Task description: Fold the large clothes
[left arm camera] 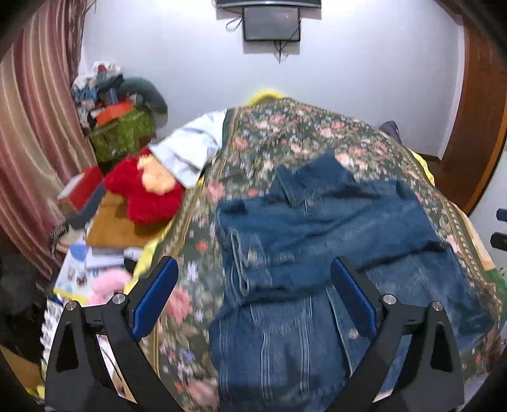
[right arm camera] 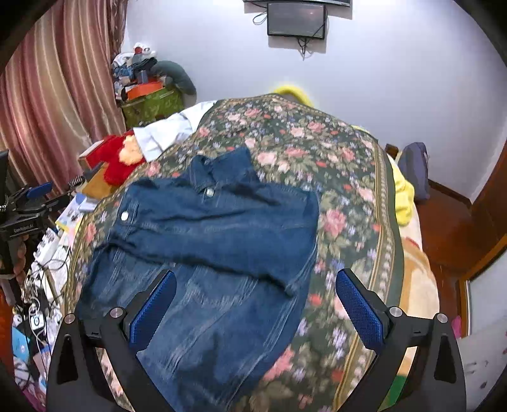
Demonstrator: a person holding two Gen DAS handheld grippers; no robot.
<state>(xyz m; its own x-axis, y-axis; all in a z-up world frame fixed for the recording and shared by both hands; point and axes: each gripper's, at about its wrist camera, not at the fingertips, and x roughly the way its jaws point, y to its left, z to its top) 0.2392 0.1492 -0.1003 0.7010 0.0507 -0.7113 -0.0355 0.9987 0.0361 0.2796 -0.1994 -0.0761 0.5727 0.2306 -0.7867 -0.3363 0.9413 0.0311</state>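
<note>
Bedroom, white far wall, with a dark wall-mounted screen (right arm camera: pixel 296 22) cut off at the top edge in both views. Striped pink curtain (right arm camera: pixel 60 95) at left.

Bed (right arm camera: pixel 355 196), floral green cover: fills the middle of both views; its near end runs out of frame.

Denim jacket (right arm camera: pixel 221 241): lies on the bed cover, collar toward the far wall, a sleeve folded across the chest. Two metal buttons show in the right wrist view. Its lower hem is hidden behind the tool fingers and cut off at the near edge; motion blur smears the seams.

Left tool (left arm camera: pixel 255 301): blue pads well apart, nothing between them, hovering above the jacket without touching it. It also appears at the left edge of the right wrist view, partly cut off, with fingers of the person's hand around its grip.

Right tool (right arm camera: pixel 256 305): pads likewise spread wide, empty, above the near part of the jacket.

Left of the bed: red plush toy (left arm camera: pixel 145 187), a pale folded cloth (left arm camera: pixel 190 149) partly over it, green box (left arm camera: pixel 123 136) heaped with items too blurred to name, papers and cables on a low surface.

Yellow fabric (right arm camera: pixel 404 199): peeks from beneath the cover at the right and far edges.
</note>
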